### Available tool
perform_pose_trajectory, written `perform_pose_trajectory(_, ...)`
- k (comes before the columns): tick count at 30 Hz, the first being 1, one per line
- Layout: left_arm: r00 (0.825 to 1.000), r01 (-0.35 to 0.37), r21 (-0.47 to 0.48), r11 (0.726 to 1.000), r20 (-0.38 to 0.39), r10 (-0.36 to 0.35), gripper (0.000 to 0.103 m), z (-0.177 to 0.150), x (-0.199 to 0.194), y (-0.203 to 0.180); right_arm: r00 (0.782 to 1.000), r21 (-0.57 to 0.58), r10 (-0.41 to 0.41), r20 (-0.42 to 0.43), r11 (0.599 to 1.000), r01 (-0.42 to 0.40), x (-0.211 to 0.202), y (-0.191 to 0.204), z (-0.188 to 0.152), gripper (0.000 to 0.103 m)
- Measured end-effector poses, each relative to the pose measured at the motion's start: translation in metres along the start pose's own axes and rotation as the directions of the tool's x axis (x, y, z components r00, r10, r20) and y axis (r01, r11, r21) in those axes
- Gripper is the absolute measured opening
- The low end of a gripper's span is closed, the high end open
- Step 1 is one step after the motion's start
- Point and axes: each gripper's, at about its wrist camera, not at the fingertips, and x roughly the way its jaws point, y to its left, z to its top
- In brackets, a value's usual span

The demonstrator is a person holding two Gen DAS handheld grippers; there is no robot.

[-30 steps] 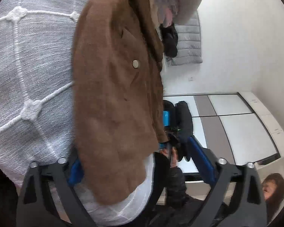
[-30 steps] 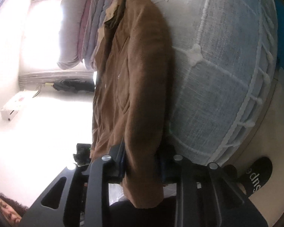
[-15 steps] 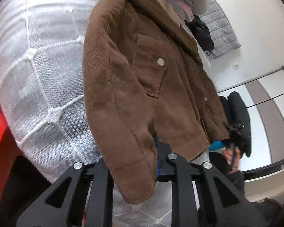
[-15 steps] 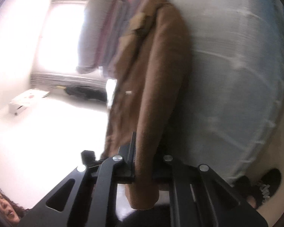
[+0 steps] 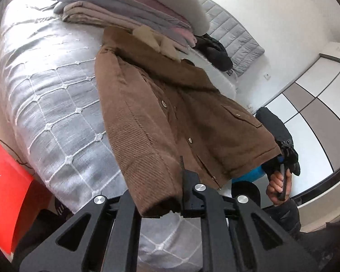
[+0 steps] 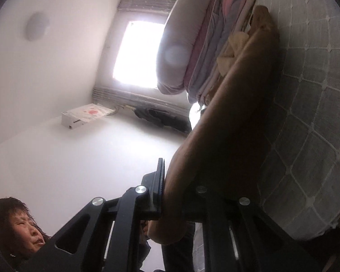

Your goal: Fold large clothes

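Observation:
A brown corduroy jacket [image 5: 174, 113] with snap buttons lies front-up on the bed, its collar toward a stack of folded clothes. My left gripper [image 5: 161, 195] is shut on the cuff of its near sleeve at the bed's edge. My right gripper [image 6: 179, 199] is shut on the jacket's other sleeve [image 6: 226, 136], which rises dark and backlit. The right gripper also shows in the left wrist view [image 5: 283, 158], at the jacket's far hem corner, held by a hand.
A grey quilted bedspread [image 5: 52, 104] covers the bed. A stack of folded clothes [image 5: 129, 6] sits behind the collar. A black garment [image 5: 215, 49] lies further back. A red box [image 5: 4, 181] stands left of the bed. A wardrobe [image 5: 310, 104] lines the right wall.
Both grippers have swung round with the sleeves held, so the jacket now lies spread across the bed. The right view tilted toward the ceiling and window.

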Motion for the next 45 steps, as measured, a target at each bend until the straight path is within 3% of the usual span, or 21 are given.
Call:
perform_pose_trajectory(7,0.998,0.033,-0.025,0.999,0.05,-0.032,0.008,-0.02,-0.038,0.001,0.999,0.021,0.042,0.034,0.999,-0.043,-0.026,0.017,-0.021,0.012)
perform_pose_trajectory(16,0.989,0.053,-0.04,0.998,0.143,-0.047,0.008,-0.068,-0.124,0.0,0.988,0.011,0.121,0.092,0.992,-0.123,-0.065,0.051,-0.078,0.013)
perform_pose_trajectory(20,0.995,0.049,-0.053,0.997,0.086,-0.044,0.008,-0.097,-0.136,0.011,0.993,0.034,0.056,0.1,0.998,-0.06,-0.092,0.044,-0.099,0.015)
perform_pose_trajectory(21,0.997,0.039,-0.064,0.997,0.065,-0.035,0.008,-0.105,-0.134,0.018,0.995,0.05,0.0,0.102,0.999,-0.005,-0.1,0.038,-0.104,0.015)
perform_pose_trajectory(25,0.997,0.047,-0.109,0.993,-0.05,-0.053,0.01,-0.122,-0.113,0.041,0.987,0.103,-0.158,-0.007,0.982,0.158,-0.107,0.005,-0.12,0.02)
perform_pose_trajectory(26,0.996,0.024,-0.125,0.992,-0.078,-0.034,0.011,-0.124,-0.108,0.047,0.982,0.127,-0.188,-0.015,0.974,0.188,-0.111,-0.002,-0.121,0.027)
perform_pose_trajectory(28,0.994,-0.024,-0.166,0.986,-0.109,0.006,0.013,-0.125,-0.108,0.059,0.97,0.164,-0.242,-0.008,0.957,0.24,-0.125,-0.012,-0.122,0.052)
perform_pose_trajectory(29,0.996,-0.037,-0.17,0.985,-0.091,0.022,0.015,-0.125,-0.114,0.063,0.953,0.162,-0.3,0.034,0.943,0.291,-0.138,-0.009,-0.119,0.07)
perform_pose_trajectory(31,0.997,-0.082,-0.171,0.982,-0.019,0.08,0.019,-0.116,-0.136,0.07,0.953,0.148,-0.294,0.074,0.948,0.281,-0.152,-0.003,-0.112,0.075)
perform_pose_trajectory(33,0.994,-0.086,-0.181,0.98,0.051,0.097,0.041,-0.102,-0.157,0.074,0.936,0.132,-0.338,0.102,0.937,0.324,-0.163,0.006,-0.104,0.091)
perform_pose_trajectory(36,0.996,-0.057,-0.169,0.984,0.058,0.068,0.05,-0.08,-0.151,0.085,0.924,0.126,-0.376,0.064,0.922,0.366,-0.168,0.002,-0.093,0.092)
perform_pose_trajectory(39,0.999,-0.035,-0.2,0.979,-0.034,0.028,0.051,-0.064,-0.108,0.105,0.922,0.168,-0.385,-0.025,0.908,0.384,-0.147,-0.019,-0.077,0.092)
perform_pose_trajectory(41,0.991,-0.082,-0.212,0.974,-0.121,0.057,0.051,-0.06,-0.069,0.115,0.922,0.185,-0.378,-0.09,0.903,0.388,-0.128,-0.037,-0.071,0.092)
perform_pose_trajectory(45,0.985,-0.076,-0.242,0.967,-0.171,0.034,0.051,-0.063,-0.025,0.123,0.936,0.213,-0.322,-0.145,0.913,0.347,-0.104,-0.054,-0.071,0.092)
